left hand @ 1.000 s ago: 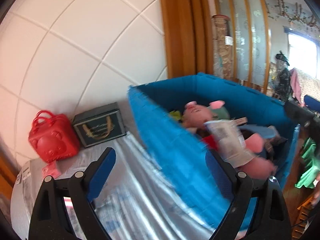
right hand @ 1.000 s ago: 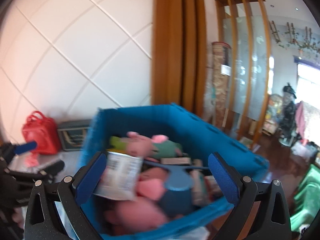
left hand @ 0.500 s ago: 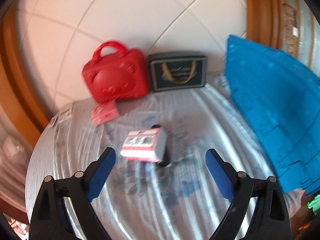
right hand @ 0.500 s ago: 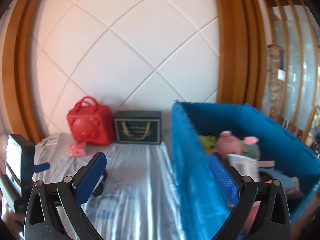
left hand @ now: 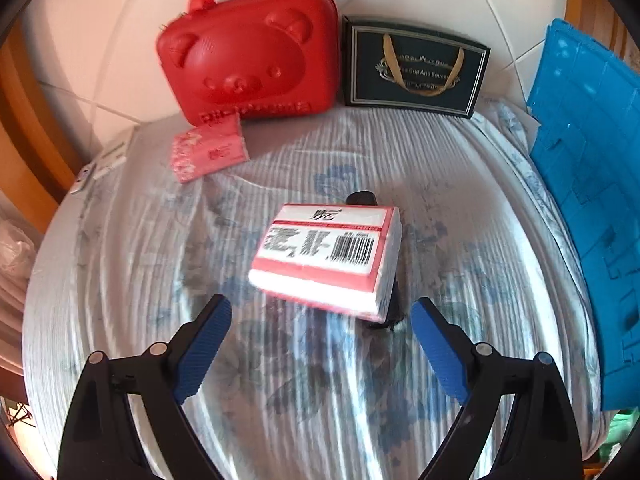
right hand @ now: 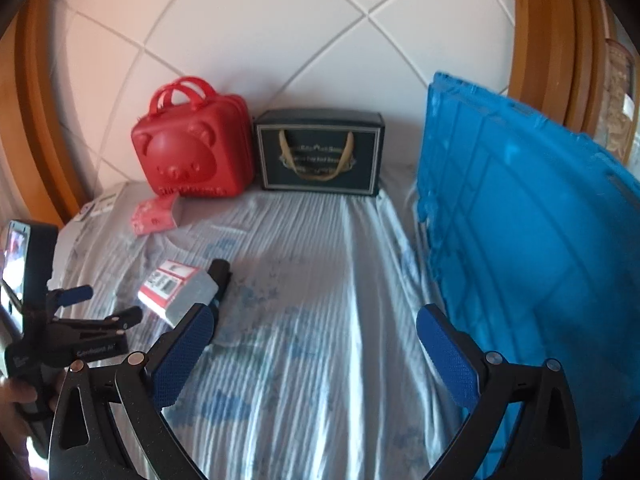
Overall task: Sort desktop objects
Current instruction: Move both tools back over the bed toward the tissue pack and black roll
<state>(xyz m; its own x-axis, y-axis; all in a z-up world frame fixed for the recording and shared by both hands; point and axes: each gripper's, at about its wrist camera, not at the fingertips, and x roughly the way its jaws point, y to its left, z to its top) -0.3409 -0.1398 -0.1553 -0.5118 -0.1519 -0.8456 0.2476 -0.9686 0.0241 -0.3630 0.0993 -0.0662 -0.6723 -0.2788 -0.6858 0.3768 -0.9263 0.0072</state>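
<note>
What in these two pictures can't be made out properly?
- Black object: both views, mostly hidden under the white-and-red pack.
- Inside of the blue crate: both views show only its outer wall.
- Print on the pink packet: blurred in the left view, too small in the right.
- White item at the cloth's edge: small, blurred.

Red bear case [left hand: 248, 56], dark gold-trimmed box [left hand: 416, 68], blue crate [right hand: 532, 240], blue-flowered white cloth [right hand: 320, 340].
</note>
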